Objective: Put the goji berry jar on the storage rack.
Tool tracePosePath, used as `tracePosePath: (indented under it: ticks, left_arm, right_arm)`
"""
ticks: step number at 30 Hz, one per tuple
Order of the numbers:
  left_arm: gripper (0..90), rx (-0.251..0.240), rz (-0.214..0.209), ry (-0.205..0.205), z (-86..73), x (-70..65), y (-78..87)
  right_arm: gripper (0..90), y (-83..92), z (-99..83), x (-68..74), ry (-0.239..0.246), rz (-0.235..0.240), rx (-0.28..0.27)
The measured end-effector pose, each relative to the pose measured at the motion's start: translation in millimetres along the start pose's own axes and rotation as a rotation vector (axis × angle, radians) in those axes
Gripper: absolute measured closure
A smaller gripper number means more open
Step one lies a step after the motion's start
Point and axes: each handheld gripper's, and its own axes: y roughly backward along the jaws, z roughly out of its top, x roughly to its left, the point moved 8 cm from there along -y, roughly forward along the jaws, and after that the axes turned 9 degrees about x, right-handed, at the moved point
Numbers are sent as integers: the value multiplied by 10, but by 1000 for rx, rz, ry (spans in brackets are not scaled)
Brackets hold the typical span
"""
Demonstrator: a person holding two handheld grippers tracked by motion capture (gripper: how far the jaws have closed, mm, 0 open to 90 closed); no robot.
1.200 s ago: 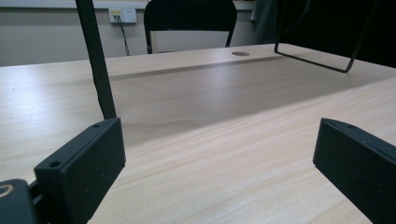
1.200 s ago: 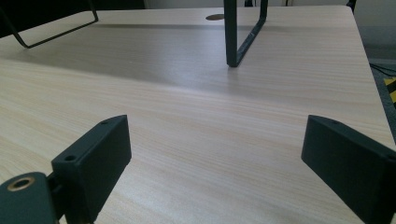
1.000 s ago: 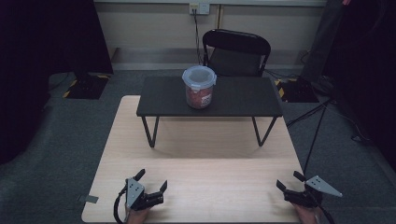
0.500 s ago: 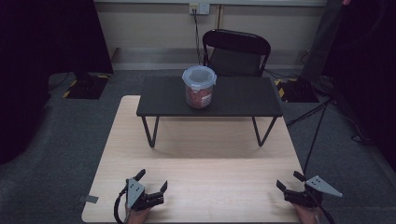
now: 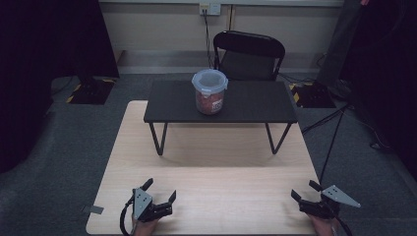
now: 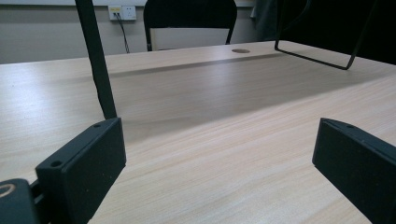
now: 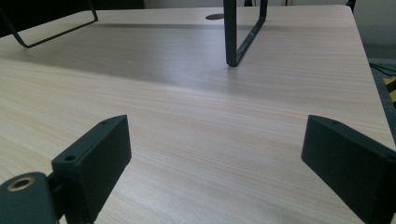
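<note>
Lidded clear jar [image 5: 210,91] with reddish contents stands on the small black table [image 5: 255,104], near its middle, well apart from both grippers. Left gripper [image 5: 159,190] jaws wide apart, nothing between them, low over the light wood table [image 5: 211,162] at its near-left edge. Right gripper [image 5: 305,190] jaws also spread, empty, at the near-right edge. Black table's wire legs rest on the wood table. Black chair [image 5: 249,55] behind; wall socket [image 5: 210,8] above it.
</note>
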Motion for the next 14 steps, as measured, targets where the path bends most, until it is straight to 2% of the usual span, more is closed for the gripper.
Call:
tracePosePath:
  ticks: [14]
  left_arm:
    - [18, -4, 5, 9, -5, 1, 3]
  right_arm:
    - [73, 0, 0, -2, -1, 0, -1]
